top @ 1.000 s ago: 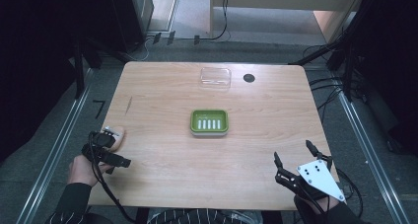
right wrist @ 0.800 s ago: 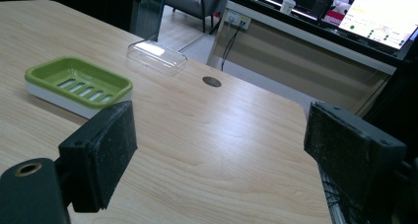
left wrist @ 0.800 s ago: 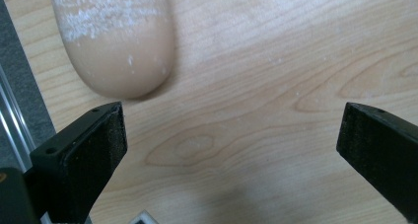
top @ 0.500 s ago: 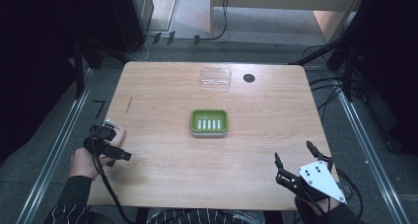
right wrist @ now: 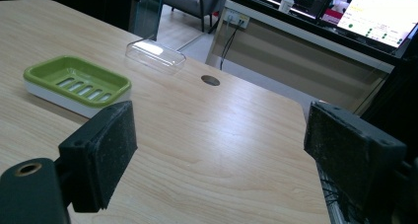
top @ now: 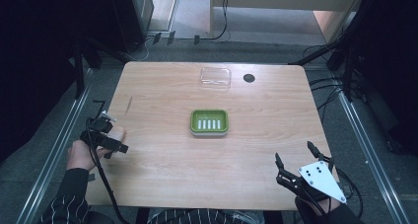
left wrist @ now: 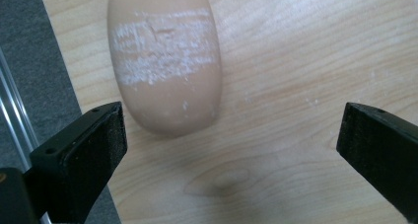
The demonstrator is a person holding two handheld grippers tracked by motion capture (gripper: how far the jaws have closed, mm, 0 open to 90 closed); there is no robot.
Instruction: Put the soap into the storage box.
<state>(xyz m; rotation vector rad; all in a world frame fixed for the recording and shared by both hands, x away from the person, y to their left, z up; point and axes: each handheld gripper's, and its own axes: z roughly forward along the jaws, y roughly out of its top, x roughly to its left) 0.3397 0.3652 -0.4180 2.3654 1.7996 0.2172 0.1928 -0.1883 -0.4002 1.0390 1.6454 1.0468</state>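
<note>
A peach oval soap bar (left wrist: 165, 61) with a white scuffed band lies on the wooden table (top: 162, 174) near its left edge. My left gripper (left wrist: 231, 135) is open above it. The bar's near end sits just inside the gap, close to one jaw and touching neither. In the high view the soap bar (top: 118, 132) peeks out beside the left gripper (top: 109, 135). My right gripper (top: 294, 152) stands open and empty at the table's front right corner. A green slotted soap dish (top: 209, 113) sits empty mid-table, and the right gripper (right wrist: 222, 135) faces this soap dish (right wrist: 49, 68).
A clear plastic lid (top: 215, 78) lies at the far side of the table, next to a round cable hole (top: 249, 78). From the right gripper view the lid (right wrist: 155, 55) and hole (right wrist: 210, 80) lie beyond the dish. The left table edge runs close to the soap.
My left gripper has moved a little forward along the left edge, up to the soap bar. The right gripper has stayed still.
</note>
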